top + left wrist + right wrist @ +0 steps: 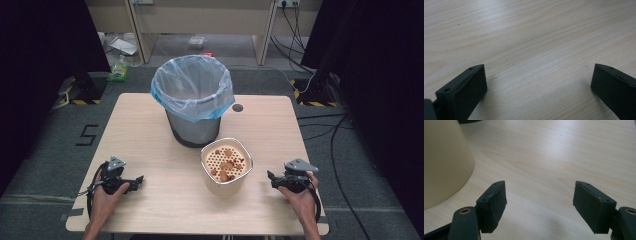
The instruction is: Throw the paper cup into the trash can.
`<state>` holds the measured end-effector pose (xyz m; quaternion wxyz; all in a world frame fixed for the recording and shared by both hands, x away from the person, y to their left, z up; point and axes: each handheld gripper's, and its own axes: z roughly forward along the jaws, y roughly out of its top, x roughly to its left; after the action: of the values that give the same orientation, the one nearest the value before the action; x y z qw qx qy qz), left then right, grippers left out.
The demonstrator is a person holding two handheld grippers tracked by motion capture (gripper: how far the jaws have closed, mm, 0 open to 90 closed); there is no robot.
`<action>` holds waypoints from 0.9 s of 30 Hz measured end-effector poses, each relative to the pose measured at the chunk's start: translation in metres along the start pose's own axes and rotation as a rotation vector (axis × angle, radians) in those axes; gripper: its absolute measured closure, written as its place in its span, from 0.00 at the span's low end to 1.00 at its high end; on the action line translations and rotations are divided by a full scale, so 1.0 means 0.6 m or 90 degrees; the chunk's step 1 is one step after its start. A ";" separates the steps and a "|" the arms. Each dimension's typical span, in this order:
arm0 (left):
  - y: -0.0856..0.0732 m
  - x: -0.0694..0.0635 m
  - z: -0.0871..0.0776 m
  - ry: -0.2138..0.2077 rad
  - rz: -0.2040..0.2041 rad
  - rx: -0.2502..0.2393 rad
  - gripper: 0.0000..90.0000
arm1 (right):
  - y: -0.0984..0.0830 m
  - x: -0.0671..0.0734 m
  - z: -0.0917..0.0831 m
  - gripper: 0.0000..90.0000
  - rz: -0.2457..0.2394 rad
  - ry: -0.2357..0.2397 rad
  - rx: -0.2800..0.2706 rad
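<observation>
A light wooden table seen from above, with a person's forearms coming in from the near edge. At the left, the left hand holds the left gripper low over the table near the front left corner, its tip turned toward the middle; its own camera shows the two black jaws spread wide apart over bare wood grain, with nothing between them. Behind the centre of the table stands a grey waste bin lined with a pale blue plastic bag folded over its rim. Just in front of the bin, slightly to its right, sits a cream container topped by a perforated insert with brown food scraps lying on it. At the right, the right hand holds the right gripper near the front right corner, pointing toward the container; its jaws are also wide apart and empty, and the container's cream wall rises close by at the left of its own view
</observation>
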<state>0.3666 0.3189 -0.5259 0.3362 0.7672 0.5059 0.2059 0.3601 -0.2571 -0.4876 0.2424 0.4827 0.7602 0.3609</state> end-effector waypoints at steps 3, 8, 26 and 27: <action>0.000 0.000 0.000 0.000 0.000 0.000 0.00 | -0.009 0.007 0.000 0.30 -0.007 0.002 0.013; 0.000 0.000 0.000 0.000 0.001 0.000 0.00 | -0.021 0.022 0.001 0.30 -0.028 0.013 0.034; -0.001 0.000 -0.001 0.000 0.001 0.000 0.00 | -0.045 0.035 0.016 0.22 -0.020 0.039 0.053; -0.001 0.000 -0.001 0.000 0.001 0.000 0.00 | -0.045 0.035 0.017 0.22 -0.020 0.038 0.052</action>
<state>0.3659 0.3190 -0.5259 0.3362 0.7677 0.5051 0.2061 0.3434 -0.2420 -0.5155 0.2049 0.4695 0.7887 0.3399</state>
